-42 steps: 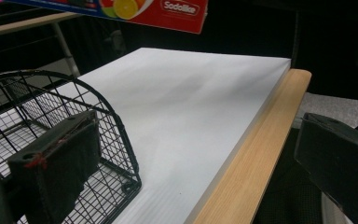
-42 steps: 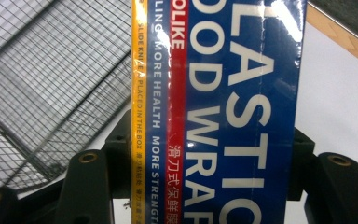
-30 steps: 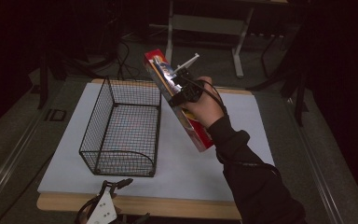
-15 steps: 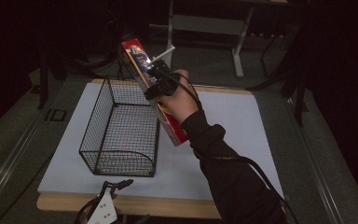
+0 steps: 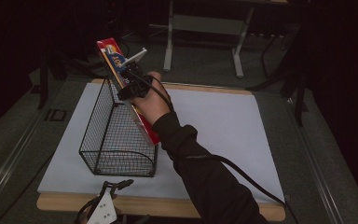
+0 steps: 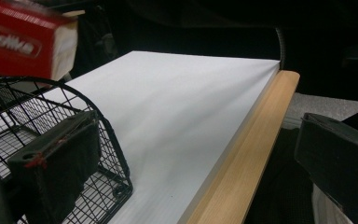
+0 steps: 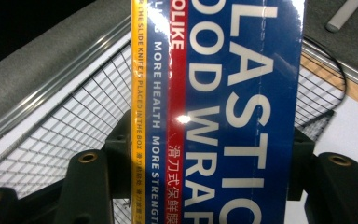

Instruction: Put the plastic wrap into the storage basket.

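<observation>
The right claw (image 5: pixel 129 79) is clamped across a long box of plastic food wrap (image 5: pixel 121 70), holding it tilted in the air above the far right rim of the wire basket (image 5: pixel 116 140), which stands near the desk's (image 5: pixel 223 126) left edge. The left claw (image 5: pixel 103 205) waits at the desk's near edge, jaws spread wide with nothing between them.

To land the box well, the person should likely line its length up with the basket's long axis, level it, lower it clear of the rim wires, and release only once it rests on the mesh floor.

In the right gripper view the box reads "PLASTIC FOOD WRAP" in part, plus "MORE HEALTH MORE STRENGTH", "THE SLIDE KNIFE IS PLACED IN THE BOX" and Chinese characters.
</observation>
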`<state>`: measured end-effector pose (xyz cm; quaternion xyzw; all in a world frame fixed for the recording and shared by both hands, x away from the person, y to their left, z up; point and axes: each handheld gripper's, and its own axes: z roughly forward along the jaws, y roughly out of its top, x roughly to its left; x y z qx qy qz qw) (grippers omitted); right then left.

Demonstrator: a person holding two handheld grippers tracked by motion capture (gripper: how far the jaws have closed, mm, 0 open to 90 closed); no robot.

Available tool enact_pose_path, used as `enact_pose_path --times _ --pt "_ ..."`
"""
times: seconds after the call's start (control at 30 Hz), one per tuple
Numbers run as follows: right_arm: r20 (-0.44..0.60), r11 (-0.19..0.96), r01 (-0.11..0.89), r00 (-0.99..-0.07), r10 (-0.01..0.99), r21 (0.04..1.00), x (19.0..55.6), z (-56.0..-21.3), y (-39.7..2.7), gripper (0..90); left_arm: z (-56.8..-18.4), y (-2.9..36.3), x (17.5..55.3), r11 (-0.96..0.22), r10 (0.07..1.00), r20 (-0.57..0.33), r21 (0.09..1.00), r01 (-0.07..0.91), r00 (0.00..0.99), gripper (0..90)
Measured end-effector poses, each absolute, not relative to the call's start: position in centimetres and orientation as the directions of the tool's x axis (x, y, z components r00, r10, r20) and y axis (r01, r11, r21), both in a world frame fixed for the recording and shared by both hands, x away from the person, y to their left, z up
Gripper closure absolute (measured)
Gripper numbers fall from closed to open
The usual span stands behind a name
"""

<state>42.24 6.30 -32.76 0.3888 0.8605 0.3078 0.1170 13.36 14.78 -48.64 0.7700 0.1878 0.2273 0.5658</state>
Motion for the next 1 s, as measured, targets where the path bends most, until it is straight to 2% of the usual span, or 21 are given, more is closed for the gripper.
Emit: enact_pose_path --times 0.33,0.73,1.0 --pt "0.101 0.396 0.597 -0.629 0.77 0.698 41.7 -35.2 7.9 39.4 -48.7 14.8 13.4 -0.283 0.546 0.133 0.958 0.034 0.827 1.0" --pt "0.099 0.425 0.611 -0.639 0.763 0.668 40.8 -39.1 9.4 39.1 -48.6 14.8 13.3 -0.29 0.538 0.138 0.957 0.029 0.832 1.0" --pt "0.052 0.446 0.62 -0.618 0.784 0.646 41.3 -40.8 9.4 39.1 -48.6 14.8 13.2 -0.291 0.534 0.141 0.956 0.026 0.833 1.0"
